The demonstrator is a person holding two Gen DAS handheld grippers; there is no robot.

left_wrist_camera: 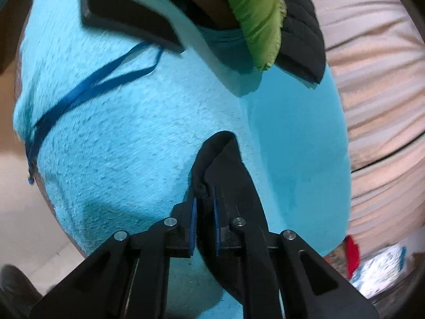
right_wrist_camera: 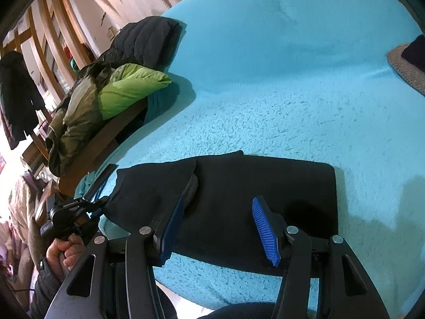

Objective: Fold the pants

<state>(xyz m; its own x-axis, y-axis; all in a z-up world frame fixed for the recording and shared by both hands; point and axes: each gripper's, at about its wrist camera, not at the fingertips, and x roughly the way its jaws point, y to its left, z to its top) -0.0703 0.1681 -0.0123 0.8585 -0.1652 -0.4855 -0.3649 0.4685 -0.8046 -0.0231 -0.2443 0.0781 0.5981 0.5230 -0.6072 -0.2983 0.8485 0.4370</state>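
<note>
The black pants point(right_wrist_camera: 252, 199) lie folded into a flat rectangle on the turquoise fleece blanket point(right_wrist_camera: 279, 93). My right gripper point(right_wrist_camera: 216, 228) is open and empty, just above the near part of the pants. My left gripper point(left_wrist_camera: 204, 222) is shut on a bunched edge of the black pants point(left_wrist_camera: 223, 164), held over the blanket point(left_wrist_camera: 119, 133). In the right wrist view the left gripper point(right_wrist_camera: 102, 202) sits at the pants' left end, held by a hand point(right_wrist_camera: 63, 250).
A green and olive jacket point(right_wrist_camera: 111, 93) and a black quilted jacket point(right_wrist_camera: 143, 42) hang over a wooden chair at the blanket's left edge. A blue cord point(left_wrist_camera: 87, 87) lies on the blanket. A woven grey mat point(right_wrist_camera: 406, 66) sits at far right.
</note>
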